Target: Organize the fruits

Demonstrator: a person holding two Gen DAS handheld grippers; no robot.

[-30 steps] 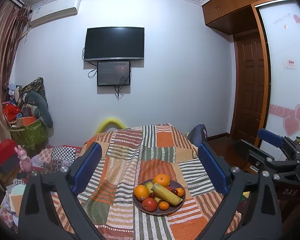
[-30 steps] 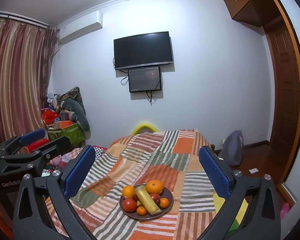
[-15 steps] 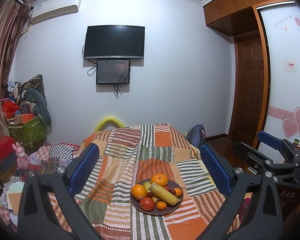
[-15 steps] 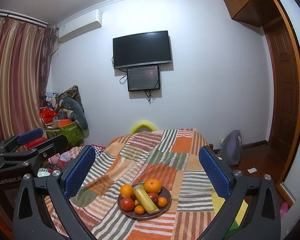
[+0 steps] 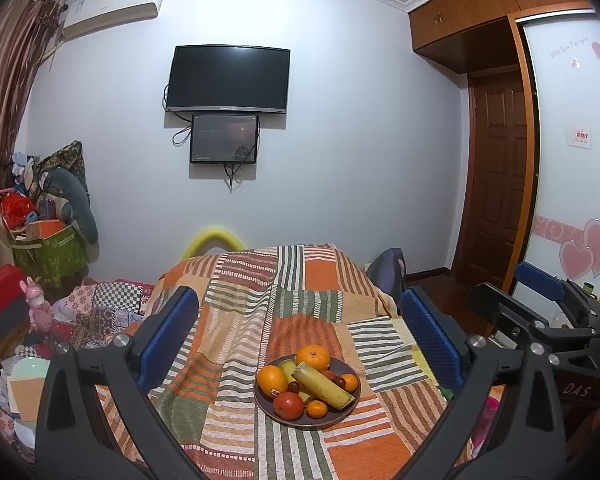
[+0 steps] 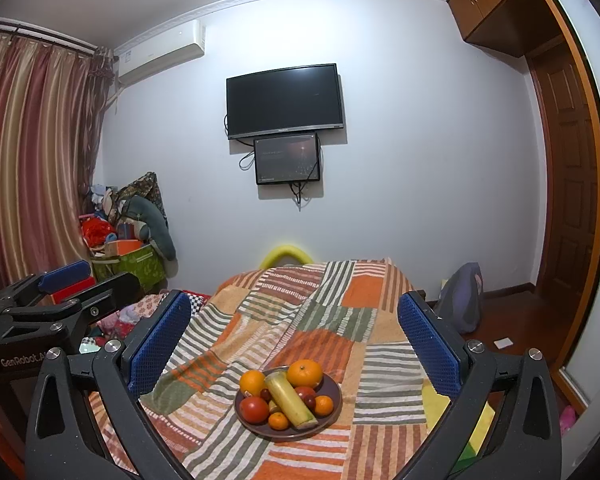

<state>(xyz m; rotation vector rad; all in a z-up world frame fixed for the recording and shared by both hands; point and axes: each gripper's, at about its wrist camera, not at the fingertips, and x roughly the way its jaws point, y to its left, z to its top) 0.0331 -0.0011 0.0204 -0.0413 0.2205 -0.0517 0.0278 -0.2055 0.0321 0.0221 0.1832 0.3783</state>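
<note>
A dark round plate (image 5: 342,417) (image 6: 334,386) sits on the striped patchwork cloth (image 5: 236,320) (image 6: 312,316). It holds oranges (image 5: 313,357) (image 6: 305,373), a yellow-green banana piece (image 5: 324,385) (image 6: 290,400), a red apple (image 5: 288,406) (image 6: 254,409) and small tangerines and red fruits. My left gripper (image 5: 298,332) is open and empty, held above and behind the plate. My right gripper (image 6: 294,332) is open and empty, also above the plate. Each gripper shows at the edge of the other's view.
A TV (image 5: 228,80) and a small screen hang on the far wall. Clutter, a green box (image 5: 48,252) and toys lie at the left. A wooden door (image 5: 496,200) and wardrobe stand at the right. A bag (image 6: 462,300) sits on the floor.
Both grippers have drifted slightly; the plate sits a little further left and lower in both views. Both stay open and empty.
</note>
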